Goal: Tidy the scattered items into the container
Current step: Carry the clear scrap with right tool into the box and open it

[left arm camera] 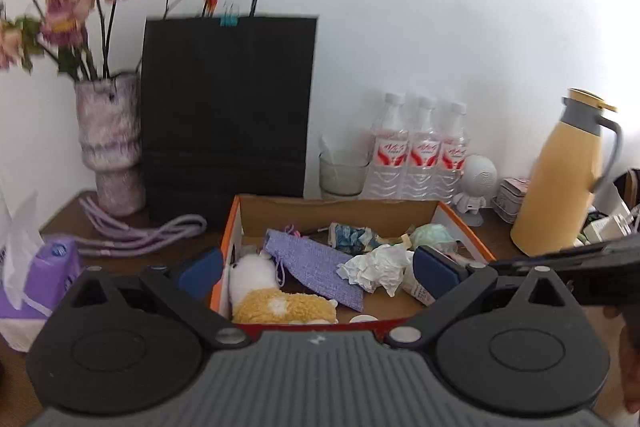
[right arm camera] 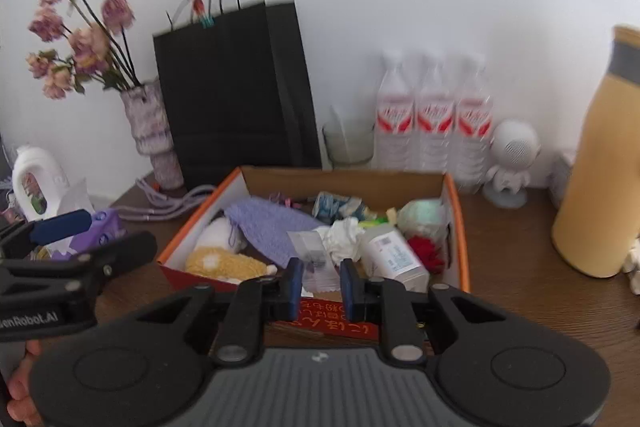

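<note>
in the left wrist view, the left gripper (left arm camera: 318, 269) has its blue-padded fingers (left arm camera: 200, 269) spread wide and holds nothing, one pad outside the left wall and the other over the right half of the orange-rimmed cardboard box (left arm camera: 340, 205), which sits in the middle of the brown wooden desk (left arm camera: 60, 215). inside the box lie a white-and-yellow plush toy (left arm camera: 272, 293) at the near left corner, a lilac knitted pouch (left arm camera: 310, 265) in the middle, a crumpled white tissue (left arm camera: 376, 267) beside it, a blue-and-white crumpled wrapper (left arm camera: 352, 237) by the far wall and a pale green round bundle (left arm camera: 434, 235) at the far right corner. along the desk's back edge stand a mottled vase of dried pink flowers (left arm camera: 110, 143), a black paper bag (left arm camera: 228, 107), a glass cup (left arm camera: 342, 173), three water bottles (left arm camera: 420, 151), a small white robot figurine (left arm camera: 476, 185) and a yellow thermos jug (left arm camera: 564, 175). a purple tissue pack (left arm camera: 40, 275) and a coiled lilac cable (left arm camera: 140, 233) lie on the left side. in the right wrist view, the right gripper (right arm camera: 320, 281) hovers at the box's near wall, its fingers partly apart around a clear plastic packet (right arm camera: 314, 259); whether the pads touch it cannot be told. a white rectangular carton (right arm camera: 394, 255) and a red fuzzy item (right arm camera: 428, 251) lie on the box's right side, and a white detergent bottle (right arm camera: 34, 183) stands at the desk's left edge.
</note>
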